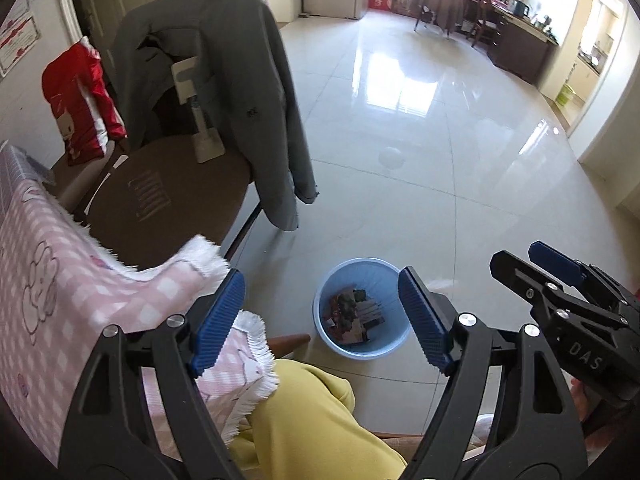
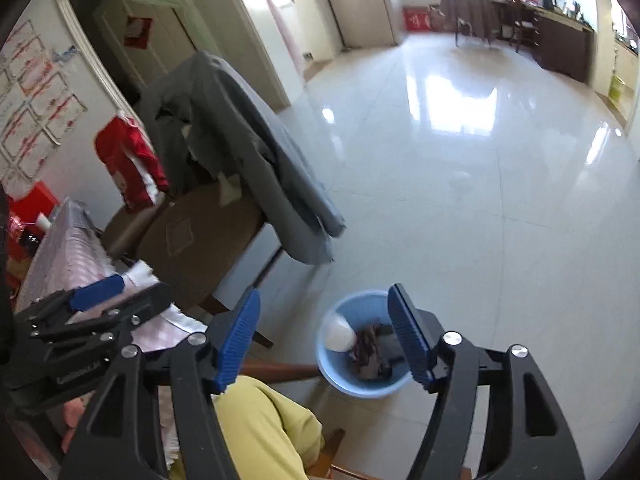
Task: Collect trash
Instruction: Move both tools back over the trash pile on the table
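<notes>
Below, on the pale tiled floor (image 1: 400,128), stood the blue bin (image 1: 362,308), just beside the wooden chair leg (image 1: 288,342) and near the brown chair (image 1: 168,200) draped with a grey jacket (image 1: 224,80). Wrappers and scraps of trash (image 1: 354,314) lay inside it, and the right wrist view also showed a white cup (image 2: 339,334) there. Both claws hung above it with nothing between their blue pads: the left gripper (image 1: 322,320) was spread wide, the right gripper (image 2: 324,334) likewise spread.
</notes>
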### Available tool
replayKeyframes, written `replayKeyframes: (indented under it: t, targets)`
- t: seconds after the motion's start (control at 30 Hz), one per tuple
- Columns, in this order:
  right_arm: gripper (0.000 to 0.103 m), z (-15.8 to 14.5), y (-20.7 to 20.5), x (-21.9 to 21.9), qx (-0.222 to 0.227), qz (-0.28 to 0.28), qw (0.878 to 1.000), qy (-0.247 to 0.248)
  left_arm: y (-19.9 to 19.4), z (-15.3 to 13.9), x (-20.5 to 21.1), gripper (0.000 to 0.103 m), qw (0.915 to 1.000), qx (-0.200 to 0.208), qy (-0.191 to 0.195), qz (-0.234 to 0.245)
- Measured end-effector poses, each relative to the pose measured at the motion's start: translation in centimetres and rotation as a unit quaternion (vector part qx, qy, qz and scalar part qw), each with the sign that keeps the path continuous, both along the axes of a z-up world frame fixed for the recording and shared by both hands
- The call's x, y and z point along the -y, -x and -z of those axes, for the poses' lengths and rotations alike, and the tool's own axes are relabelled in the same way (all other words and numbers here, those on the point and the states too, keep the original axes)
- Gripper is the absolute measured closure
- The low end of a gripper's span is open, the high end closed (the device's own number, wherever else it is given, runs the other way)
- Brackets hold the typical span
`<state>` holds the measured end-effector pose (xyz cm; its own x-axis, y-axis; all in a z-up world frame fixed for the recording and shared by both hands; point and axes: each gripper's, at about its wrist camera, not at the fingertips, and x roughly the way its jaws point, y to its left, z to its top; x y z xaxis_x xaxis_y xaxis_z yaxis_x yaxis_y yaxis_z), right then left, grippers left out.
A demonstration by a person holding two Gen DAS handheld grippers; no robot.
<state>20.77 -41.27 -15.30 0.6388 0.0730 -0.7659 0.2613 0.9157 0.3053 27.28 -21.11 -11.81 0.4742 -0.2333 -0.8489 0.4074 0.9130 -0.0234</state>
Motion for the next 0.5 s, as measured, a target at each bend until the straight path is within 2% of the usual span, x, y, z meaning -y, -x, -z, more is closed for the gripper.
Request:
replayKeyframes:
  t: [0.5]
  targets:
    - [0.038,-3.1,-0.1,-3.6,0.026,-0.035,0.999,0.013,0.8,-2.4,-4.0,0.025,0.999,0.02,0.022,-0.032]
